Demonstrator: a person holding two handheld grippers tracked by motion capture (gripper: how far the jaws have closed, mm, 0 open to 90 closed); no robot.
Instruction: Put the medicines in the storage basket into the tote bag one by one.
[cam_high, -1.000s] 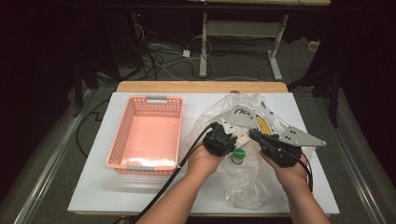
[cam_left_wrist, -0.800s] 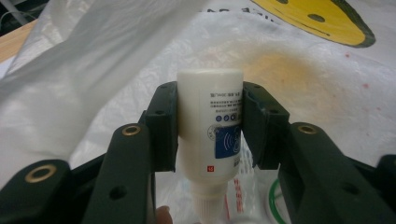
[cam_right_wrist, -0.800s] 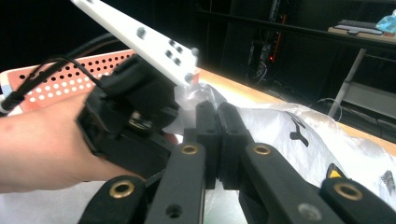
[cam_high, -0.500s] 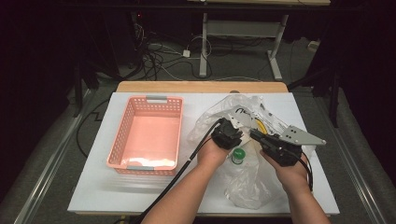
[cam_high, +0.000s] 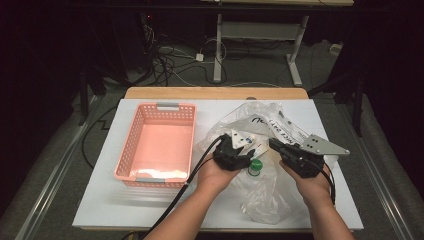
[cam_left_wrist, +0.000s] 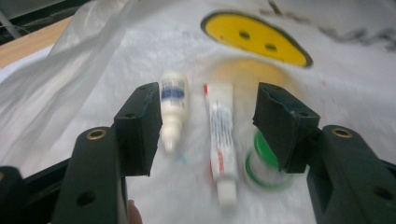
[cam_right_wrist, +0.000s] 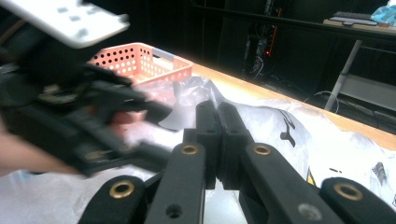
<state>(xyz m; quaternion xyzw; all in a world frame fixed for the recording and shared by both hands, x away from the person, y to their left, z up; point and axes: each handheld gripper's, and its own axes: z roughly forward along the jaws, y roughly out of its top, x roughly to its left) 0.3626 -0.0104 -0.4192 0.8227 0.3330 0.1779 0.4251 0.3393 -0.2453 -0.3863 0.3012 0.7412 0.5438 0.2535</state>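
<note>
White board covers the table (cam_high: 150, 210), with dark floor and loose cables beyond its far edge. Take the pink basket (cam_high: 158, 141) as the landmark: it sits empty on the board, and everything else lies to its right. Just beside it spreads a crumpled clear plastic bag (cam_high: 270, 200) printed with black lettering and a yellow smiley face (cam_left_wrist: 256, 38).

On the bag lie three small items side by side: a white dropper bottle (cam_left_wrist: 173, 108), a toothpaste tube (cam_left_wrist: 221, 140) and a green-capped jar (cam_left_wrist: 266, 168). In the high view the jar's green cap (cam_high: 255, 166) shows between the two hands, well right of the basket.

The left gripper (cam_left_wrist: 208, 126) hangs over these items with its jaws spread wide, empty; the bottle and the tube lie in the gap between them, and the jar is partly hidden behind the right-hand jaw. The right gripper (cam_right_wrist: 217, 140), farther from the basket, has its jaws pressed together; I cannot tell whether a fold of bag film is pinched between them.

The step in hand looks like picking an item off the bag for the basket. Next, the left gripper would need to centre on one piece, likely the tube, drop until the jaws flank it alone, then close without catching the film or nudging the bottle.
</note>
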